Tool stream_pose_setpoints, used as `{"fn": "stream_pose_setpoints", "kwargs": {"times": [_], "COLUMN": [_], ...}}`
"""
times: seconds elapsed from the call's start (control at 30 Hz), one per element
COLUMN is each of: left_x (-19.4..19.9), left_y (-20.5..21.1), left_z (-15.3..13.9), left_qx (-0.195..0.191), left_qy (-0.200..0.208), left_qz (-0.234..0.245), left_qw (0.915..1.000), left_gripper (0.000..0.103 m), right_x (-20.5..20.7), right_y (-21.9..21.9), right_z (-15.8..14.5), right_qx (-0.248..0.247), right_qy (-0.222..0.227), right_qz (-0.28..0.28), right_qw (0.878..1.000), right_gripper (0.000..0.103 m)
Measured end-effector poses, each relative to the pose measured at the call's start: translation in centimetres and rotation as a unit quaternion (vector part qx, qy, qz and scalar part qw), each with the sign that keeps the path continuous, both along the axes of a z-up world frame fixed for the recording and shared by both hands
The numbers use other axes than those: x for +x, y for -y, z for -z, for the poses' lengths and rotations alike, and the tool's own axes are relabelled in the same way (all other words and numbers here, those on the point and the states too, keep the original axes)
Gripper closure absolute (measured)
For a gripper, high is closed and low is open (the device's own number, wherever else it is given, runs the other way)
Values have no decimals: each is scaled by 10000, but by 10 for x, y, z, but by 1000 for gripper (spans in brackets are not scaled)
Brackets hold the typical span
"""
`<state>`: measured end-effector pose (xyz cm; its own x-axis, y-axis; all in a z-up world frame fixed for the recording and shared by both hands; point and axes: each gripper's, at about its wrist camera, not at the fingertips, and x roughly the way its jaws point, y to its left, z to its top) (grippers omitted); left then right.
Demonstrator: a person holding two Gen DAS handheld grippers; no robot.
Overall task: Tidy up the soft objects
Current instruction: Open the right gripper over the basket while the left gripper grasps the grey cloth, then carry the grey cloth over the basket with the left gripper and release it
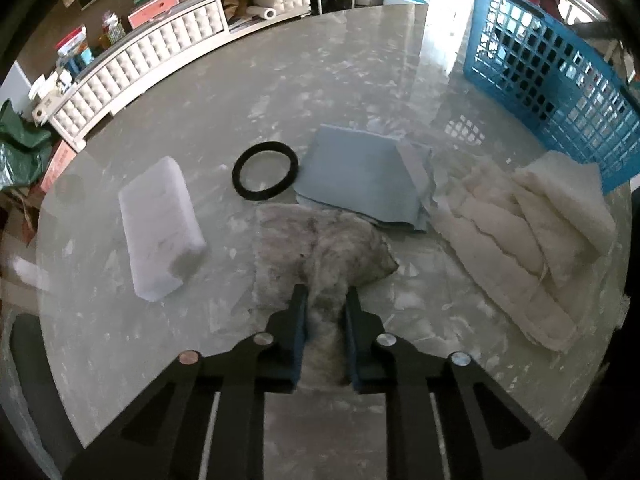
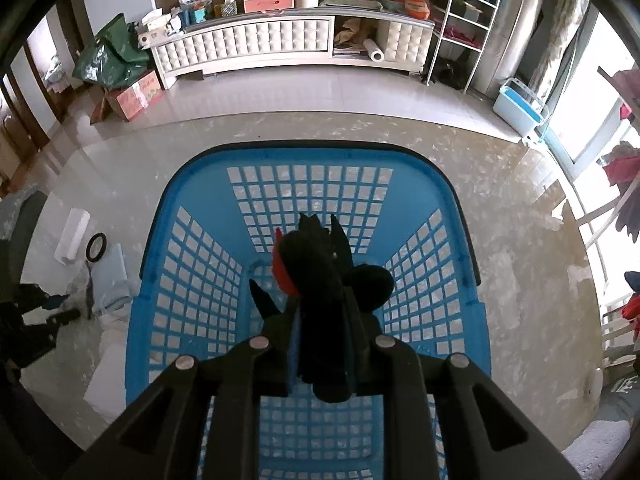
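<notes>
Grey fur piece (image 1: 320,248) between left gripper (image 1: 323,300) pads

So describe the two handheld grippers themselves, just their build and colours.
Both look alike. The left gripper and the right gripper are matte black, with angular arms that fan back toward the camera and have wedge-shaped cutouts. Round silver pivot bolts sit at the linkage joints; one on the left gripper looks coppery. The jaws are narrow black blades with blue pads on their inner faces. No cables, markings or sleeves show.
</notes>
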<state>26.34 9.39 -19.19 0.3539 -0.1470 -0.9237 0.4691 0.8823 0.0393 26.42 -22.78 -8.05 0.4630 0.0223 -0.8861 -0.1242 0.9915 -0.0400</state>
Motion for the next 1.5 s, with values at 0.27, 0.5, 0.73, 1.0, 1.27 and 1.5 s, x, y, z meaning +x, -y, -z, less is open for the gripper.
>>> {"fn": "stream_pose_setpoints", "kwargs": {"times": [0.27,0.5,0.73,1.0,1.27,1.5], "left_x": [-9,-28,-47,-72,-88,-97], "left_y": [-1,7,15,33,55,86], "left_z": [-19,-50,-72,-103,-129,-154], "left_qx": [-234,-479,-638,-771,-924,-1030], "left_qy": [33,240,383,581,715,871], "left_qz": [-116,-206,-274,-271,-227,-85], "left_qw": [9997,9983,9968,9950,9929,9908], "left_gripper": [89,89,89,89,89,89], "right_x": [-5,-19,-31,-56,-82,-102], "right_y": [0,5,0,-6,-4,-3], "right_z": [9,15,12,-2,-14,-28], "right_qx": [-201,-161,-202,-302,-187,-53], "right_qy": [-174,-453,-646,-577,-408,-105], "right_qz": [19,2,-156,-298,-351,-343], "right_qw": [9996,9988,9976,9974,9984,9993], "right_gripper": [31,8,0,0,0,0]}}
